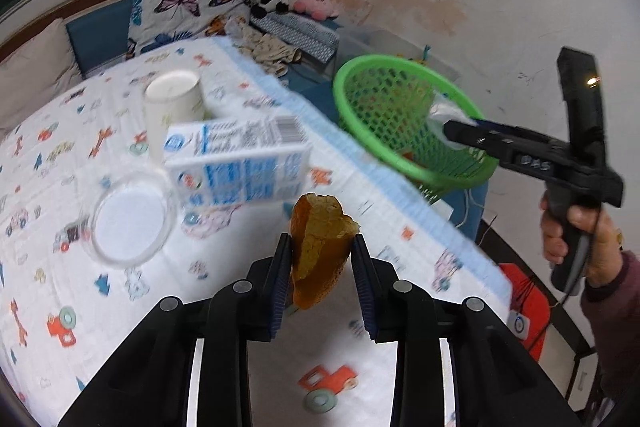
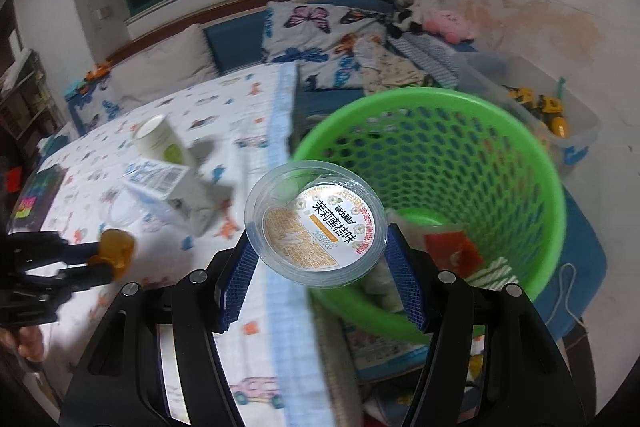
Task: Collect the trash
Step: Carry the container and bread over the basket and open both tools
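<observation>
**Both grippers loaded at the bed's edge**

The bedspread ends in a pale blue border that runs diagonally past the green mesh basket, which sits just off that edge, its mouth tipped toward the bed. Open floor shows only to the right of the basket.

The left gripper points down over the near part of the bed, its pads clenched on an orange-brown bread crust lifted clear of the cloth. The right gripper, held by a hand in a dark sleeve, grasps a clear plastic cup with a printed lid, poised at the basket's near rim.

Inside the basket lie a red wrapper and pale crumpled litter. On the bed remain a paper cup, a milk carton on its side and a clear round lid.
</observation>
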A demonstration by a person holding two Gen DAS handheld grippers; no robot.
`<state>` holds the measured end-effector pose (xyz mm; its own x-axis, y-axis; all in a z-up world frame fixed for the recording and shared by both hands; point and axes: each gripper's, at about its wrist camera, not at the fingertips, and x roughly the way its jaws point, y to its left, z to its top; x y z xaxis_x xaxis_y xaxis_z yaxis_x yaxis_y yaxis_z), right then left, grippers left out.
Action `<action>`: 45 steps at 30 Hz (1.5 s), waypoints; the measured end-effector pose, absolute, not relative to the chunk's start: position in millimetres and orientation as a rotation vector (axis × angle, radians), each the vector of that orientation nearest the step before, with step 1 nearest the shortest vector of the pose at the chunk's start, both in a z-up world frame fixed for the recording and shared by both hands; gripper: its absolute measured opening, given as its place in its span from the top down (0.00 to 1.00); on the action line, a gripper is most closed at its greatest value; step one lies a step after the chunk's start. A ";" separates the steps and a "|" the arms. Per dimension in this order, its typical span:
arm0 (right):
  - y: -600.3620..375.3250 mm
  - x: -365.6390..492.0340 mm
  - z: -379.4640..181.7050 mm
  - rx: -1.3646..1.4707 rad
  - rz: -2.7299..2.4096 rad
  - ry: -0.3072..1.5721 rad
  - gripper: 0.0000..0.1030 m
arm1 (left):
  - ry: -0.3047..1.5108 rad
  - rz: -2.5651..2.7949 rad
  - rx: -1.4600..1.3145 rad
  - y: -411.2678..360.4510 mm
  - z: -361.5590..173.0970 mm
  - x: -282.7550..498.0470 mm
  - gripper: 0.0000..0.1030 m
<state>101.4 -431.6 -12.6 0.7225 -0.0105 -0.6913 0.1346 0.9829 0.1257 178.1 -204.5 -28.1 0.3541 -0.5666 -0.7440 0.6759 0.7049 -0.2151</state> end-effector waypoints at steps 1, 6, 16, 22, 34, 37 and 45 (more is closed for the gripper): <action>-437.3 101.4 -13.4 0.176 -0.093 0.759 0.38 | 0.898 -0.811 0.137 -208.2 -25.1 179.2 0.71; -462.9 104.0 -20.2 0.200 -0.138 0.771 0.38 | 0.876 -0.834 0.142 -236.2 -7.2 187.1 0.71; -493.6 105.4 -33.2 0.225 -0.180 0.787 0.34 | 0.829 -0.888 0.172 -308.0 27.0 202.9 0.71; -510.7 95.4 -29.8 0.246 -0.186 0.768 0.31 | 0.842 -0.910 0.165 -343.8 29.5 215.8 0.71; -525.7 67.1 -12.6 0.252 -0.187 0.706 0.27 | 0.919 -0.916 0.183 -403.3 7.9 226.4 0.71; -528.2 62.7 -10.8 0.245 -0.188 0.699 0.26 | 0.933 -0.920 0.191 -411.9 2.0 226.8 0.71; -533.5 56.9 -12.1 0.257 -0.196 0.696 0.25 | 0.957 -0.902 0.160 -415.8 -5.9 229.2 0.48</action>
